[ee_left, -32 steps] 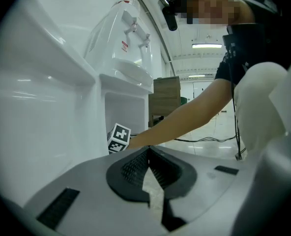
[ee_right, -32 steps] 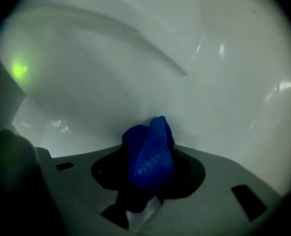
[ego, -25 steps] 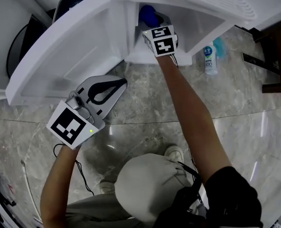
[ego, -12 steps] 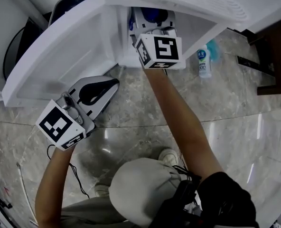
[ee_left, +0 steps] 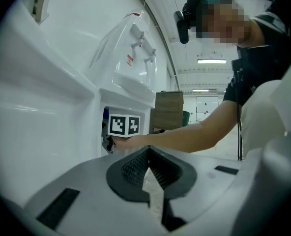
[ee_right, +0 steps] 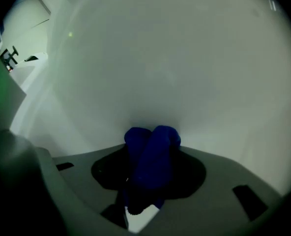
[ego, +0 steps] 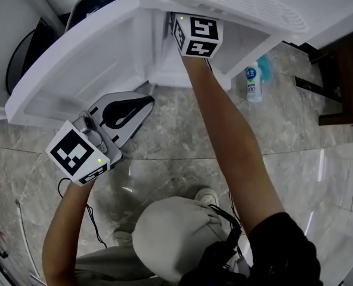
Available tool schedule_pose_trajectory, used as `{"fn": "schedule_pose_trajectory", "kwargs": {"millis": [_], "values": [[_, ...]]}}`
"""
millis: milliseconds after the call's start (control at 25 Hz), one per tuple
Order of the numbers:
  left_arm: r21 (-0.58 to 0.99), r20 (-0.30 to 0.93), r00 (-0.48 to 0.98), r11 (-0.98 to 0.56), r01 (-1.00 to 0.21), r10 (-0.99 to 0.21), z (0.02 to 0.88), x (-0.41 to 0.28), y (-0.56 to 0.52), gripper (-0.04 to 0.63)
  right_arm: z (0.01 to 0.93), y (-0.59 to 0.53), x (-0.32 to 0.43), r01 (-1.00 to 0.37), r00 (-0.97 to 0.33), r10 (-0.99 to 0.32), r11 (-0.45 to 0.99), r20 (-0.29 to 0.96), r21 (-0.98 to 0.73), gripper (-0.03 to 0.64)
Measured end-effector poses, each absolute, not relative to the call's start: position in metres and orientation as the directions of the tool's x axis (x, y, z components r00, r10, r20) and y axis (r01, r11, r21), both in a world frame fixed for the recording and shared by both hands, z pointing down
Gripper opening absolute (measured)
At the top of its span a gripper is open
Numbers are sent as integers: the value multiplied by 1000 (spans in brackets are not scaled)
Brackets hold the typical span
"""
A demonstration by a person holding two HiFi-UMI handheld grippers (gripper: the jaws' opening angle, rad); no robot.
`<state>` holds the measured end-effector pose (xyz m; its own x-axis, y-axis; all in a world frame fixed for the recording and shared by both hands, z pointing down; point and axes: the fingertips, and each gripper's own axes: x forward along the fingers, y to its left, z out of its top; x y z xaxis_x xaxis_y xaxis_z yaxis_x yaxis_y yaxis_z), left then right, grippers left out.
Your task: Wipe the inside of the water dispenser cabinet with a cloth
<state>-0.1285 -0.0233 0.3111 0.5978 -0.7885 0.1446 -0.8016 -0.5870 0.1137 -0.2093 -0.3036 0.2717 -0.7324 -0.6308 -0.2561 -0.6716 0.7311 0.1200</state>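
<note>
The white water dispenser (ego: 236,5) stands at the top of the head view with its cabinet door (ego: 75,58) swung open to the left. My right gripper (ee_right: 153,136) reaches into the cabinet; in the head view only its marker cube (ego: 197,36) shows at the opening. Its jaws are shut on a bunched blue cloth (ee_right: 152,156), which presses against the white inner wall (ee_right: 160,58). My left gripper (ego: 149,103) is shut and empty, hanging over the floor just below the open door and apart from it. The left gripper view shows that cube (ee_left: 124,126) at the cabinet mouth.
On the marble floor (ego: 182,124) right of the dispenser stands a small bottle with a blue and white label (ego: 252,85), with a teal thing (ego: 265,64) behind it. Dark furniture (ego: 343,82) fills the right edge. A black round object (ego: 27,58) sits behind the door at left.
My right gripper has risen inside the cabinet with the cloth and tilted upward; the cloth no longer shows in the head view. The left gripper has hardly moved.
</note>
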Motion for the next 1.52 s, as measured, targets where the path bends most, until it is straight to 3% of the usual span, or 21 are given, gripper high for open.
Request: {"fn": "schedule_pose_trajectory", "kwargs": {"millis": [240,480,680,960,1120,1520], "values": [[103,153,597,-588,-802,-787,313,-128,-23,6,268,-277,-197,-680,-721,-618,718,-314,148,156],[99,147,584,-576,-811,-798,309,-132,-23,6,277,-316,-212,-705,-709,-670,685,-219,184,158],[105,138,566,-556,-824,-813,310,-138,-18,6,273,-310,-207,-711,-702,-671,679,-238,181,158],[103,132,562,-552,-827,-817,307,-141,-12,6,270,-312,-96,-871,-429,-839,483,-333,-93,158],[110,119,555,-544,-832,-823,306,-142,-13,6,270,-315,-54,-896,-312,-891,391,-331,-209,153],[121,116,548,-536,-836,-828,309,-143,-14,6,270,-311,-53,-909,-314,-892,381,-324,-170,158]]}}
